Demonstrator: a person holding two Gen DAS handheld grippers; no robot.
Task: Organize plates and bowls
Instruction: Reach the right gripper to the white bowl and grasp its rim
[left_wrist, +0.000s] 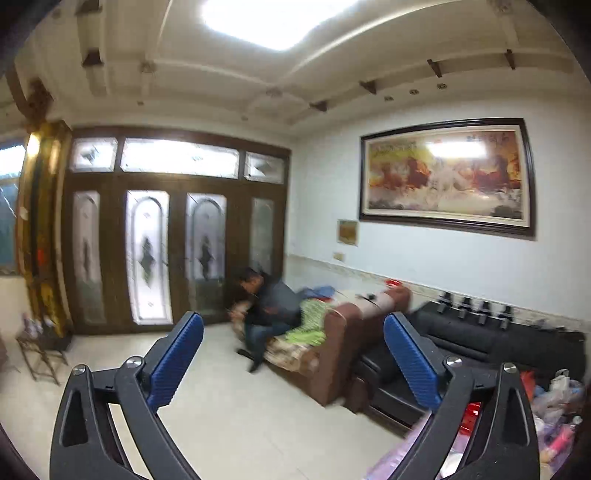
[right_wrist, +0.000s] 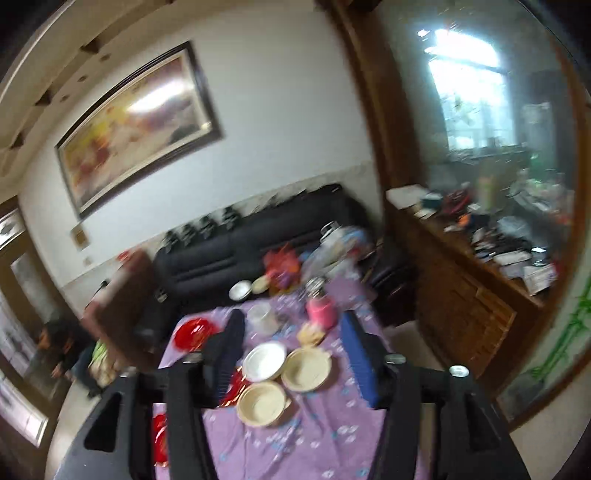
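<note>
1. Bowls first: two cream bowls w/ small side lugs sit on the purple-clothed desk (right_wrist: 314, 443), one nearer (right_wrist: 263, 403) and one just right of it (right_wrist: 306, 369), w/ a white bowl (right_wrist: 264, 360) touching both at the far-left. All upright and empty as far as the blur lets me tell.
2. Red plates: one (right_wrist: 195, 332) at the desk's left edge, another (right_wrist: 159, 435) mostly hidden behind my right tool's left finger.
3. Right tool (right_wrist: 295, 365) hangs above the bowls, fingers spread wide, holding nothing.
4. Left tool (left_wrist: 293, 360) points off across the room at the sofa (left_wrist: 332, 350), also spread and empty; no dishes in its view.
5. Handling guess: bowls look rigid, light, prob. melamine or ceramic, so smooth and slippery. I'd pinch a rim wall, one pad inside and one outside, away from the lugs.
6. Plates look thin and flat; edge grip only, risk of tilting out.
7. Pink cup (right_wrist: 320, 310) stands near, so watch clearance.
</note>
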